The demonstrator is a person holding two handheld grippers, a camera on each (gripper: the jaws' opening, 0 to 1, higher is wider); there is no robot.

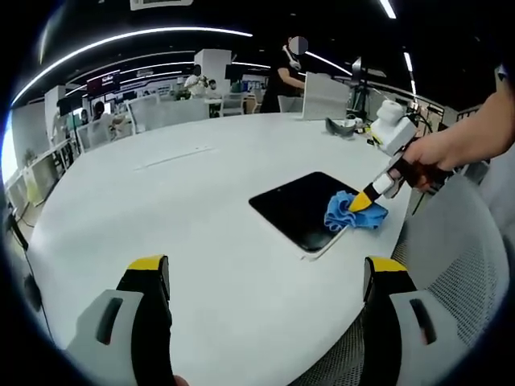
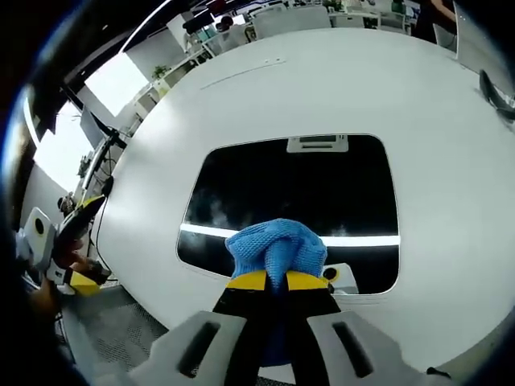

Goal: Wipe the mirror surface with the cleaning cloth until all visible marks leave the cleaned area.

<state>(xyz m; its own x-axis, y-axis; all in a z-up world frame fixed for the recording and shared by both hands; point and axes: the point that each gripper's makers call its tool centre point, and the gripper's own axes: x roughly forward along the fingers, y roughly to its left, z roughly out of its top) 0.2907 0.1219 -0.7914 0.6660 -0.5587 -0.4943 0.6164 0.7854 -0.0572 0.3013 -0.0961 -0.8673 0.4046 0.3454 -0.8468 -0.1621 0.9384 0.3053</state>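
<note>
The right gripper [image 2: 276,281] clenched the blue cloth [image 2: 278,245] against the mirror [image 2: 306,181] on the table [image 1: 161,201]; the left gripper [image 1: 269,277] hovered released.

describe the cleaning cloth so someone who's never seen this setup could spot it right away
Start at the big white round table and find the dark, glossy rectangular mirror lying flat near its edge. The cleaning cloth is the bunched bright blue knit lump on the mirror's near edge, pinched in the yellow-tipped right gripper. It is the only blue, soft thing on the table.
</note>
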